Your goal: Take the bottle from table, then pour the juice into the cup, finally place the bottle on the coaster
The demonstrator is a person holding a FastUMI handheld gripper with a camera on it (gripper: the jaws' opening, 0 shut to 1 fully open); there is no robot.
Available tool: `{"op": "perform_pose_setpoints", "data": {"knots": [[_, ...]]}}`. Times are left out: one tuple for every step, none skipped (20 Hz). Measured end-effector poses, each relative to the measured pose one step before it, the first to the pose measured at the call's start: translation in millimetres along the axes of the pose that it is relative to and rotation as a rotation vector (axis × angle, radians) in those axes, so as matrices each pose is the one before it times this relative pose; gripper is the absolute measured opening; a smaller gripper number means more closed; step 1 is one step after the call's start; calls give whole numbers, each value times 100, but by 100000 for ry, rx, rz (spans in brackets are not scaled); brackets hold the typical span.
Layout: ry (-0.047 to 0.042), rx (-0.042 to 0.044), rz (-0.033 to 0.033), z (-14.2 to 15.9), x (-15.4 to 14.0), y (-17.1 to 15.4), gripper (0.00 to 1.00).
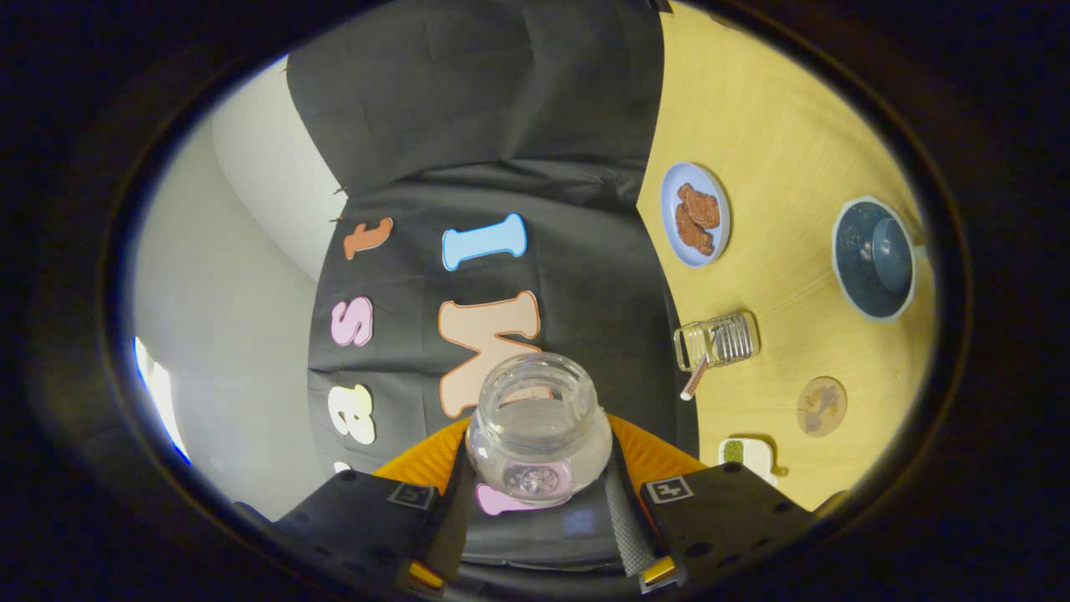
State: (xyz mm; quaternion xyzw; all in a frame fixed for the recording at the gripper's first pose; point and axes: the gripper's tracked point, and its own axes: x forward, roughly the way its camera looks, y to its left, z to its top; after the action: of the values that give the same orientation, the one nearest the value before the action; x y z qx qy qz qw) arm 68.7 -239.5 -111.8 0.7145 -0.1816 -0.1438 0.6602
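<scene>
Gripper [535, 493] is clamping the clear bottle [537, 422] between both fingers, mouth pointing forward. Whole view is rolling sideways, likely tilting for the pour. Ribbed glass cup [717, 341] with straw is lying beyond the fingers, to their right; round coaster [822, 406] is sitting just past it on the table [769, 109].

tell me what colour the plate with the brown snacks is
Light blue plate, seen in the gripper view.
</scene>
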Motion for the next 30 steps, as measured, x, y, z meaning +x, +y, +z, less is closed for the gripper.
{"op": "perform_pose_setpoints", "data": {"knots": [[-340,724,195,67,-57,174,76],[-367,644,135,80,64,-57,76],[-225,559,172,101,48,134,76],[-216,546,209,4,26,-3,76],[-190,482,66,77,15,74,76],[-280,640,210,93,26,65,76],[-316,765,231,-5,20,152,76],[-225,567,208,73,167,23,76],[-191,76,-91,-18,160,16,76],[0,52,-23,-15,74,-217,76],[-101,63,-158,91,-176,150,76],[35,-61,-134,36,109,-56,76],[30,-91,-144,-39,50,17,76],[-17,146,-102,-34,86,-158,76],[-20,320,-44,-37,-52,3,76],[-91,318,-112,35,41,-54,76],[-167,277,-51,-17,67,37,76],[-115,382,-47,-1,42,28,76],[-192,384,35,-55,164,-5,76],[-224,388,10,27,59,-60,76],[-158,366,-124,-13,53,-61,76],[-253,394,-52,48,-16,103,76],[-260,449,46,-67,-33,-32,76],[-257,499,169,-6,71,56,76],[-304,422,-4,-25,120,-23,76],[-317,431,-38,62,23,-37,76],[-306,505,146,-77,-46,51,76],[-194,464,52,-20,89,-20,76],[-251,414,114,-93,105,-115,76],[-264,433,-10,30,38,-27,76]]}}
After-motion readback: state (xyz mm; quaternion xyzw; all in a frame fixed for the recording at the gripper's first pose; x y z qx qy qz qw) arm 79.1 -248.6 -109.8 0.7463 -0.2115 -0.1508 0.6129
